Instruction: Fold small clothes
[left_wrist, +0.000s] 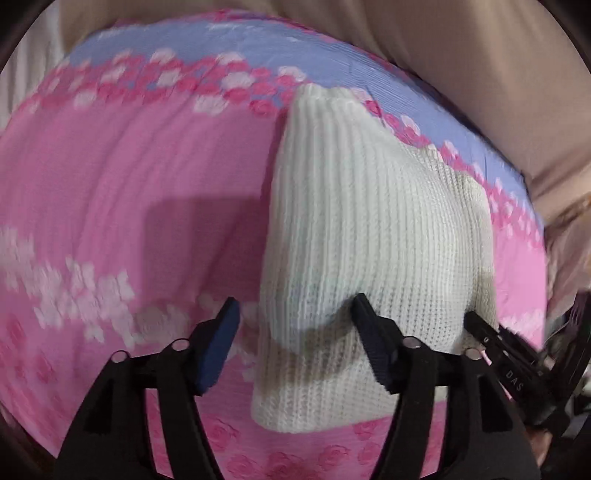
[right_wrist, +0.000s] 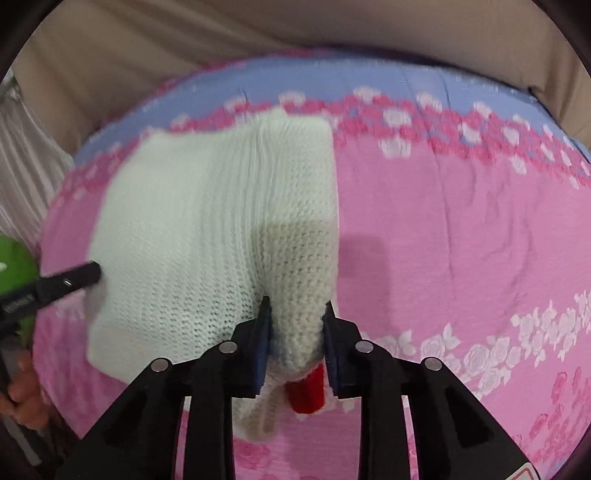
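A white ribbed knit garment (left_wrist: 369, 236) lies folded on a pink floral bedsheet (left_wrist: 129, 177) whose far border is a lavender-blue band edged with pink and white roses. Beyond that border runs a beige cushioned surface (right_wrist: 295, 33).

From the left wrist view, the left gripper (left_wrist: 295, 310) stands wide: its left finger hovers over the bare sheet just beside the garment's left edge, while its right finger sits on the knit, denting it, so the edge lies between the jaws without being pinched. At the garment's right edge this view also catches the tip of the right gripper (left_wrist: 491, 332), though not how its jaws stand.

The right wrist view settles that: the right gripper (right_wrist: 297, 310) is narrowed onto a bunched fold at the garment's right near corner, both pads pressed into the knit. Only here does a red piece (right_wrist: 306, 391) show, tucked under the fold between the jaws; what it is cannot be told. This view also shows the left gripper's finger (right_wrist: 70, 280) touching the garment's left edge, something green (right_wrist: 14, 266) behind it, and fingers of the person's hand (right_wrist: 26, 391) at the frame's lower left.
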